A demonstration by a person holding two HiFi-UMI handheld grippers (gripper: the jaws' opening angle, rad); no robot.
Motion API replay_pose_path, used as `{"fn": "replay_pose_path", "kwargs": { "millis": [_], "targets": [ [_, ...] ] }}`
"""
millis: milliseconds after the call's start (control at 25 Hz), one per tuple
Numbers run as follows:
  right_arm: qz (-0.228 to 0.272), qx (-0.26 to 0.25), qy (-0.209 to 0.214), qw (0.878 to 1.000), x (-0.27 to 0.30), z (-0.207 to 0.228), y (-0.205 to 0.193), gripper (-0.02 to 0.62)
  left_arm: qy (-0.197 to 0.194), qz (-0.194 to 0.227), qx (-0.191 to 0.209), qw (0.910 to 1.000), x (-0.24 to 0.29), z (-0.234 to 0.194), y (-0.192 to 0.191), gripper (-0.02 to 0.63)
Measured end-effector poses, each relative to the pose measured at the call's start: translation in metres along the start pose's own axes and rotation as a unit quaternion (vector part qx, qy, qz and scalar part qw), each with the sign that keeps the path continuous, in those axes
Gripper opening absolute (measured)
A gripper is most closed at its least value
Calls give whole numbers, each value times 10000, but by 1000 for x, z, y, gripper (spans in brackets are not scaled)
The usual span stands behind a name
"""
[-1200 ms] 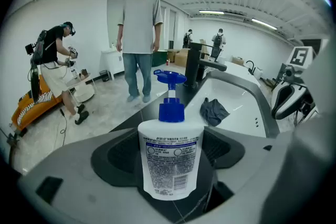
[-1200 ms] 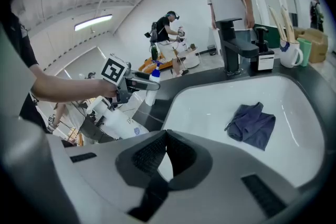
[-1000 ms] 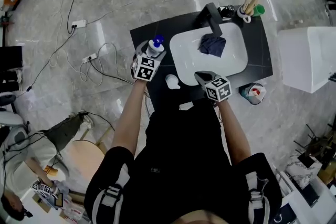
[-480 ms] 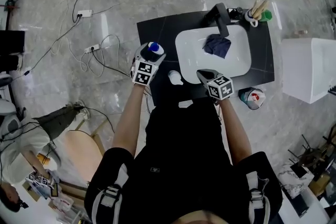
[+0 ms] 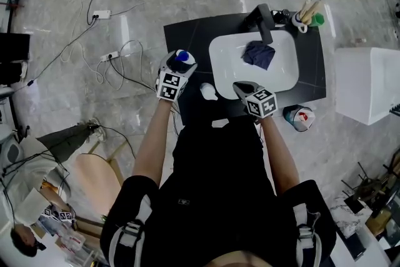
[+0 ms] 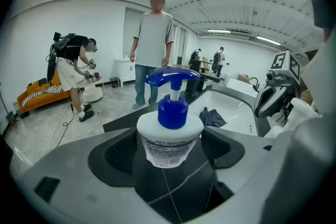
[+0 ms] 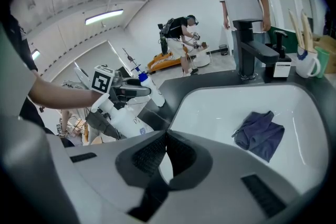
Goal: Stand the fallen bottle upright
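Whereas a second ago the left gripper (image 5: 177, 65) stood nearer the sink (image 5: 220, 75), it now sits slightly closer to the desk's (image 5: 187, 34) left edge, and the bottle (image 6: 169, 136) with it; the right gripper (image 7: 166, 155) has kept its place. Left jaws: part open, clamped on the white bottle's body just below its blue pump. The bottle is tilted, pump end up, over the desk left of the sink; base contact cannot be told. Right jaws: clenched together, nothing between them, over the sink's near rim. Dark cloth (image 5: 257, 53): in the sink.

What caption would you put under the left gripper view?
Left gripper grips a white pump bottle with a blue top beside the sink.
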State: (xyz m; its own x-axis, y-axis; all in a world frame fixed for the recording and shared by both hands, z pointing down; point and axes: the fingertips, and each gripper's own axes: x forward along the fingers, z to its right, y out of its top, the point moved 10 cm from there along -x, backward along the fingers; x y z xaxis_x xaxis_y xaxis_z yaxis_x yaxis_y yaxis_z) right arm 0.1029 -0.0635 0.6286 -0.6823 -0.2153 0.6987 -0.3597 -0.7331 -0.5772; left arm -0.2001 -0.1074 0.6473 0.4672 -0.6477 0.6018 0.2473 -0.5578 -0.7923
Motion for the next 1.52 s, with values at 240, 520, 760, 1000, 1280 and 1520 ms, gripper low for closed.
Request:
{"fn": "replay_pose_path", "kwargs": {
  "millis": [240, 520, 760, 1000, 1280, 1520],
  "targets": [
    [208, -153, 79, 9996, -2, -1, 8, 60, 119, -44, -349, 9993, -4, 3, -16, 363],
    [620, -1165, -29, 9912, -15, -5, 36, 60, 69, 324, -940, 9950, -59, 24, -24, 358],
    [757, -1970, 170, 9773, -30, -12, 54, 60, 540, 1010, -1229, 9858, -127, 55, -15, 20],
    [768, -2313, 422, 9689, -44, -15, 55, 60, 935, 1042, -1209, 9827, -154, 92, -12, 14],
    [780, -2574, 627, 9611, -60, -14, 55, 60, 1296, 1205, -1420, 9739, -170, 130, -11, 14],
    [779, -2724, 697, 9565, -71, -10, 50, 60, 1436, 1263, -1507, 9699, -171, 154, -11, 14]
  ]
}}
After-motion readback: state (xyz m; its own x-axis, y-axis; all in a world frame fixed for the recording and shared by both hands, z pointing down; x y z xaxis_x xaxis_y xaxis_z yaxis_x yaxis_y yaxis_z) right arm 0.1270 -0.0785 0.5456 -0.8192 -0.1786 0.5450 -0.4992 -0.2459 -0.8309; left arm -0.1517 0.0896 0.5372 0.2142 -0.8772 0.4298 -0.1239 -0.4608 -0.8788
